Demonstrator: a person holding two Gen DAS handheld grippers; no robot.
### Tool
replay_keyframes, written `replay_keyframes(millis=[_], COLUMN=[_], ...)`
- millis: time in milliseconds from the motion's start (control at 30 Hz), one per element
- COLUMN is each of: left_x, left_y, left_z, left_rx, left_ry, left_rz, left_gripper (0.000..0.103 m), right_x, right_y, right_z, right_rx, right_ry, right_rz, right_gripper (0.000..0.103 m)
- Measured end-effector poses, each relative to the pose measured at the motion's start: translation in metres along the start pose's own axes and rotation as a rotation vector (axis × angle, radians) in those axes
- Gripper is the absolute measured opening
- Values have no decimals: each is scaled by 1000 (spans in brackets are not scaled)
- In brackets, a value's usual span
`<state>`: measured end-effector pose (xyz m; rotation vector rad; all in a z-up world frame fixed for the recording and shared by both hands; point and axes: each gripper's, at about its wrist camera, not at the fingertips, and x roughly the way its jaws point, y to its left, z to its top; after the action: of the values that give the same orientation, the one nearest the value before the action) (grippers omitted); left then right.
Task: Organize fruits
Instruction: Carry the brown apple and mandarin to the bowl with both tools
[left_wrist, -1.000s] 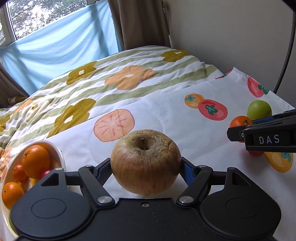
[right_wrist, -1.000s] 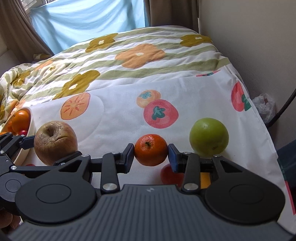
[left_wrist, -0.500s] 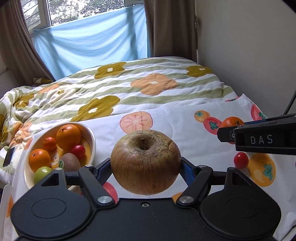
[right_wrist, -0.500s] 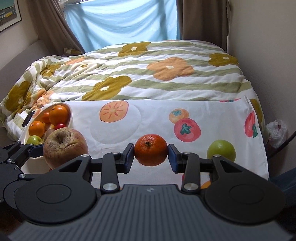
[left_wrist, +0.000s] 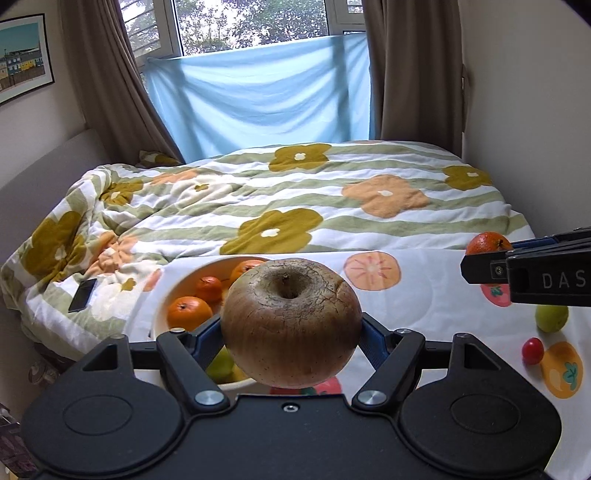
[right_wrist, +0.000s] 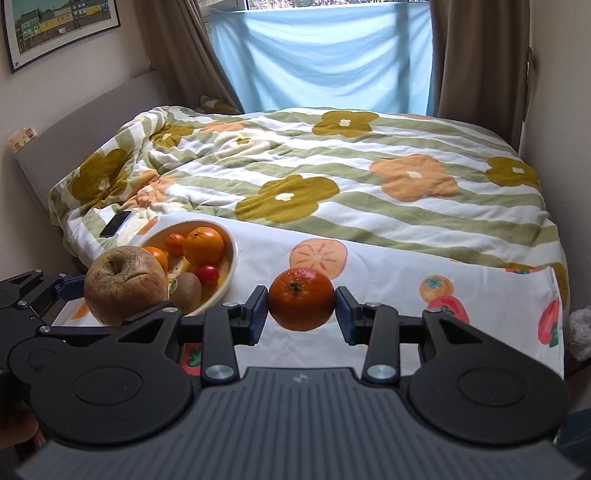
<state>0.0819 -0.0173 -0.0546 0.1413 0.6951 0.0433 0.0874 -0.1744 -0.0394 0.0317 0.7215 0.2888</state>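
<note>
Left wrist alone, green fruit (left_wrist: 551, 318) (cherry tomato (left_wrist: 532, 350) beside)

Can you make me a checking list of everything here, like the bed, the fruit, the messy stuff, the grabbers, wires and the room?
Surface: fruit-print cloth over a flowered duvet.
Job's things: brown apple, orange, white bowl of fruit; green apple and cherry tomato left on the cloth.
Clutter: phone on the duvet.
Grippers: left gripper jaws clamp the brown apple; right gripper jaws clamp the orange.
Cables: nothing seen.
Surroundings: window, blue sheet, curtains, framed picture.
</note>
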Motion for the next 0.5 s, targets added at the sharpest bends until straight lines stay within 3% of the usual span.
replay_keyframes(millis=[233, 500], left_x=[26, 75], left_y=[48, 81], left_z=[13, 15], left_rx=[14, 40], left_ry=[0, 53], left_rz=[23, -26], left_gripper=[79, 79], right_x=[32, 83], right_y=[37, 67], right_z=[19, 31], right_rx=[1, 17], right_ry=[10, 53], right_rz=[20, 1], right_gripper=[55, 55])
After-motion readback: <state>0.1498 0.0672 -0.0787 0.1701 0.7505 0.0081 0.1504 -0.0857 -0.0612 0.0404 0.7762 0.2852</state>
